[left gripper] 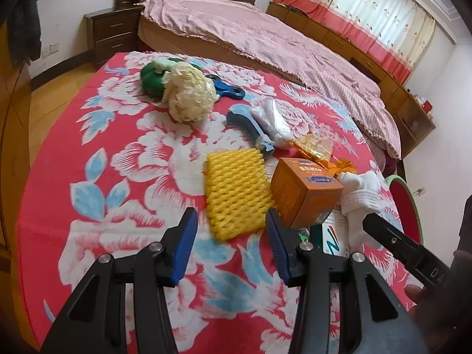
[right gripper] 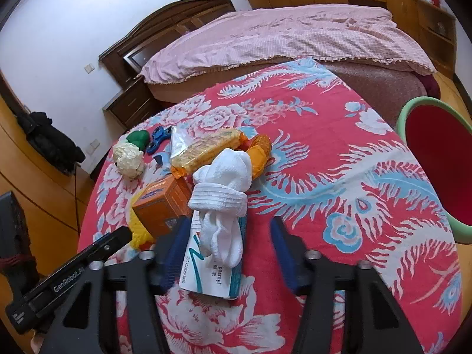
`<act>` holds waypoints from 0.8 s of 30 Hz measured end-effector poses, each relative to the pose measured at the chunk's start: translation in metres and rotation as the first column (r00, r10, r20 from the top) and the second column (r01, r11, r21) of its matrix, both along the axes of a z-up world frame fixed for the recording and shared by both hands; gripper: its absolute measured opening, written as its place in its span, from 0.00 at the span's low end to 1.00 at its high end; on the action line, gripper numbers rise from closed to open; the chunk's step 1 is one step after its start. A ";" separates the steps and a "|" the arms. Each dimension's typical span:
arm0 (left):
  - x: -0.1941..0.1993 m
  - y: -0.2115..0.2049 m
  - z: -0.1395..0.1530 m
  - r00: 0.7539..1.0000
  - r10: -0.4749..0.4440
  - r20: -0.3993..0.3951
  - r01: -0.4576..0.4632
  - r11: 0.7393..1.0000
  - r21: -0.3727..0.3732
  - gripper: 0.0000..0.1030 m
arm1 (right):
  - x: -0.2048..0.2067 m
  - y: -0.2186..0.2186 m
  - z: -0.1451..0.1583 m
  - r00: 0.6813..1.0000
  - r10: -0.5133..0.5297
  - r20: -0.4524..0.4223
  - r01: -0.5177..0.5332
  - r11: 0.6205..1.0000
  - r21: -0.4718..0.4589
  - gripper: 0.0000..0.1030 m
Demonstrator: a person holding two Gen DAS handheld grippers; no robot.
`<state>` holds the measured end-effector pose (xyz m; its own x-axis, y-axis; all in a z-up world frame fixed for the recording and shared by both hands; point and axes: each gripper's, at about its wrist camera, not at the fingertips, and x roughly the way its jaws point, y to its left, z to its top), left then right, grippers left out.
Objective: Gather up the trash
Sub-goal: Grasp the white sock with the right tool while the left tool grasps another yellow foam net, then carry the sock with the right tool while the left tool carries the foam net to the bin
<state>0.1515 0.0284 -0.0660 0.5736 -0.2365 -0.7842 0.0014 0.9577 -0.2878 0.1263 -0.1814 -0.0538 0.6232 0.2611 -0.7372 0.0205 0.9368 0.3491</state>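
Note:
On the red flowered tablecloth [left gripper: 124, 153] lies a heap of litter. My left gripper [left gripper: 231, 215] stands open just above the cloth, its blue pads either side of the near edge of a yellow foam net [left gripper: 236, 194]. An orange box [left gripper: 303, 191] sits right of the net. My right gripper [right gripper: 230, 221] is open around a white and teal capsule box [right gripper: 212, 265] with a white sock bundle [right gripper: 224, 177] lying on it. The left pad is close to the box's edge and the right pad stands clear of it. A crumpled paper ball [left gripper: 191, 91] lies farther back.
A red basin with a green rim [right gripper: 401, 118] stands off the table's right edge. Also on the cloth are a green lump [left gripper: 150, 79], a blue spinner [left gripper: 230, 90], a blue tool [left gripper: 250, 126], a plastic wrap [left gripper: 274, 124] and an orange snack wrapper [right gripper: 206, 150]. A bed [left gripper: 265, 38] lies behind.

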 end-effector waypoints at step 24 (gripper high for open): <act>0.011 -0.010 -0.011 0.999 -0.015 0.031 0.016 0.999 -0.029 0.07 | 0.001 -0.012 -0.009 1.000 0.014 0.024 -0.014 1.000 0.001 0.11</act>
<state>0.1621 0.0183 -0.0775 0.5935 -0.2679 -0.7589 0.0255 0.9487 -0.3151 0.1270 -0.1933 -0.0633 0.6370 0.2706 -0.7218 -0.0007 0.9366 0.3504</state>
